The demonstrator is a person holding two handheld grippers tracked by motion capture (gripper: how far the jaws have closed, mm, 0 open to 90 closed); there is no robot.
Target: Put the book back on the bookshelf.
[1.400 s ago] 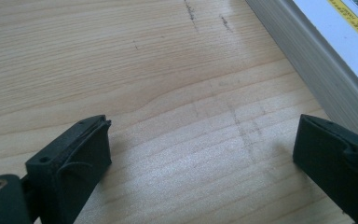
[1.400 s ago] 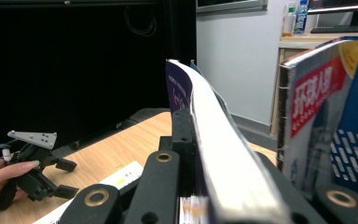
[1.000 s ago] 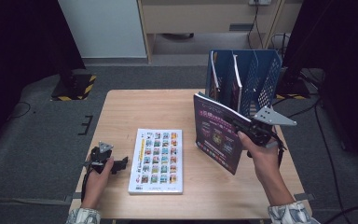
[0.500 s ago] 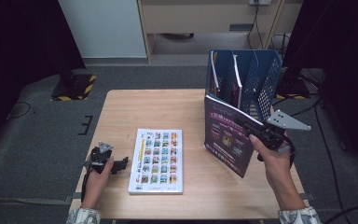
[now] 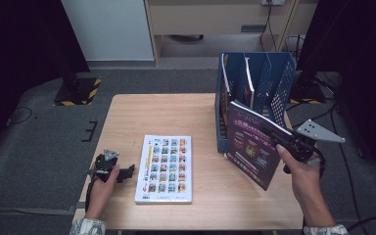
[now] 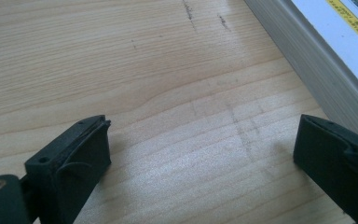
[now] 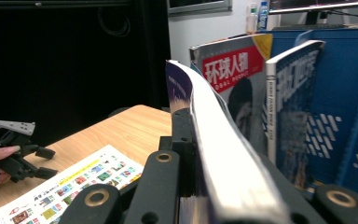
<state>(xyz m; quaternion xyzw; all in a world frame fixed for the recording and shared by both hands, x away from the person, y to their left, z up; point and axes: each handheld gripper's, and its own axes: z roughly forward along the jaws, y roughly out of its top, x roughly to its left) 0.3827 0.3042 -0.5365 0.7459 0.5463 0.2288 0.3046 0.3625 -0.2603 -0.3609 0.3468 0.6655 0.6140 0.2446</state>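
Two magazines already stand in the blue file rack (image 5: 274,83), their covers plain in your right gripper view, where the high view gives mere edges. Your right gripper (image 5: 280,138) clamps the purple magazine (image 5: 249,144), upright and bowed, just before the rack. Your left gripper (image 5: 122,172) rests wide open and empty beside the flat book (image 5: 165,169) on the table (image 5: 176,112).

The right hand-held gripper (image 7: 193,186) clamps a purple magazine (image 7: 214,140) edge-on before the blue rack (image 7: 349,107).
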